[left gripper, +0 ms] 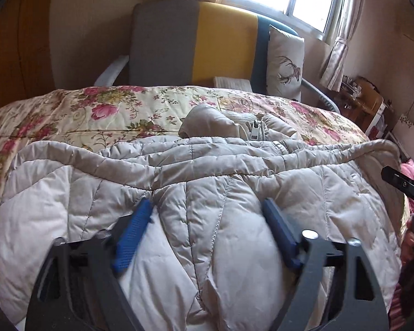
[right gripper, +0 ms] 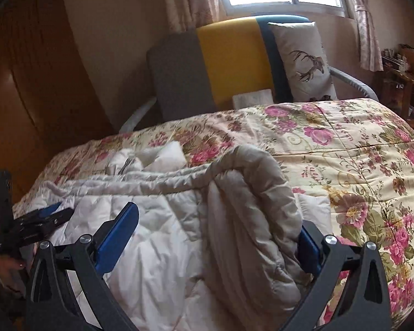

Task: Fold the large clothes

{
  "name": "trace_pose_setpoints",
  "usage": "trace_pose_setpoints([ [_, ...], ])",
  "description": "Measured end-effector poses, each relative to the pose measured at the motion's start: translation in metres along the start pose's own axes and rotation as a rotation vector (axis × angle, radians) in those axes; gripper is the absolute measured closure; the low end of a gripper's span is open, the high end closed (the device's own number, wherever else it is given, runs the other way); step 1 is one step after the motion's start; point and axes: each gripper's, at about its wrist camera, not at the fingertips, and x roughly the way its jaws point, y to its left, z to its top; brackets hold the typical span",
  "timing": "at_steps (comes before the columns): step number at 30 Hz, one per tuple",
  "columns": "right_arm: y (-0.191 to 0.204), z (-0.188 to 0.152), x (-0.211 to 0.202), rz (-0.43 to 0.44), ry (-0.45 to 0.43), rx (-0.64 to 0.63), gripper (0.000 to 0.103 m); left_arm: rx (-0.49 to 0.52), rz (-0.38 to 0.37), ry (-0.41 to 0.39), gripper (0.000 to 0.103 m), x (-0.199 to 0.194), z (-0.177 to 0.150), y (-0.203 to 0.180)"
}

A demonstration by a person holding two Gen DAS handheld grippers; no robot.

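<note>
A pale grey quilted puffer jacket point(left gripper: 207, 165) lies across the floral bedspread point(left gripper: 96, 110), its hood point(left gripper: 207, 118) and zipper pull point(left gripper: 254, 131) at the far side. My left gripper point(left gripper: 205, 201) is pushed down into the jacket's near part. A puffy bulge fills the gap between its blue pads point(left gripper: 132, 234), whose faces still show. In the right wrist view the jacket point(right gripper: 157, 207) has one rolled edge point(right gripper: 248, 193) running between the fingers of my right gripper point(right gripper: 218, 215). Its left pad point(right gripper: 118, 231) stands clear of the cloth and its right pad is mostly hidden. The left gripper point(right gripper: 41, 220) shows at the left.
Behind the bed stands a grey, yellow and blue chair point(left gripper: 179, 47) with a deer-print pillow point(left gripper: 285, 63). A wooden wardrobe point(right gripper: 27, 82) is on the left, a cluttered wooden table point(right gripper: 408, 77) on the right. The bedspread point(right gripper: 345, 151) is bare right of the jacket. A hand point(right gripper: 8, 267) shows low left.
</note>
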Motion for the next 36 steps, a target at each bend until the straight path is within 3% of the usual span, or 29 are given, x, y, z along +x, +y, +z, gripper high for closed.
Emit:
trace_pose_setpoints([
  [1,0.007,-0.001,0.005,-0.03,0.035,-0.026,0.025,0.014,0.003,0.002,0.053,0.002,0.0,-0.003],
  [3,0.017,-0.007,0.019,-0.108,0.105,-0.08,0.035,0.028,0.002,-0.001,0.067,0.001,0.001,-0.007],
  [4,0.019,-0.01,0.023,-0.14,0.115,-0.106,0.041,0.031,-0.002,-0.002,0.08,0.0,0.002,-0.007],
  [5,0.021,-0.011,0.026,-0.17,0.116,-0.129,0.045,0.035,-0.013,-0.001,0.085,-0.003,0.004,-0.008],
  [7,0.017,-0.01,0.026,-0.204,0.093,-0.132,0.078,0.054,-0.02,-0.013,0.095,-0.012,0.01,-0.012],
  [13,-0.014,0.016,0.004,-0.09,-0.001,0.045,0.083,0.073,-0.024,-0.125,0.096,-0.041,0.046,-0.018],
  [16,-0.02,0.022,0.02,-0.103,0.019,0.062,0.082,0.134,0.024,-0.083,0.095,-0.016,0.055,-0.024],
  [17,-0.023,0.022,0.03,-0.118,0.037,0.064,0.082,0.154,0.039,-0.05,0.094,-0.003,0.053,-0.025],
  [18,-0.027,0.021,0.042,-0.138,0.057,0.065,0.078,0.168,0.063,-0.01,0.085,0.014,0.049,-0.023],
  [19,-0.03,0.019,0.051,-0.157,0.073,0.073,0.07,0.175,0.082,0.014,0.066,0.025,0.043,-0.021],
  [20,-0.035,0.016,0.059,-0.175,0.081,0.089,0.064,0.18,0.105,0.018,0.054,0.036,0.037,-0.017],
  [21,-0.041,0.013,0.065,-0.194,0.083,0.11,0.049,0.176,0.136,-0.007,0.029,0.038,0.032,-0.013],
  [22,-0.047,0.008,0.069,-0.201,0.079,0.129,0.042,0.154,0.155,-0.038,0.019,0.037,0.028,-0.006],
  [24,-0.058,0.002,0.076,-0.168,0.076,0.167,0.039,0.087,0.095,-0.045,0.019,0.036,0.026,0.01],
  [27,-0.065,0.0,0.08,-0.153,0.091,0.2,0.033,0.058,0.061,-0.035,0.019,0.034,0.027,0.022],
  [29,-0.061,-0.001,0.08,-0.172,0.088,0.185,0.031,0.06,0.093,-0.034,0.018,0.028,0.027,0.025],
  [31,-0.059,-0.003,0.08,-0.2,0.078,0.167,0.025,0.061,0.171,-0.064,0.016,0.015,0.027,0.03],
  [33,-0.057,-0.005,0.08,-0.229,0.067,0.159,0.02,0.07,0.278,-0.102,0.006,0.008,0.024,0.04],
  [36,-0.056,-0.004,0.082,-0.246,0.07,0.149,0.014,-0.003,0.224,-0.067,0.004,0.02,0.017,0.062],
])
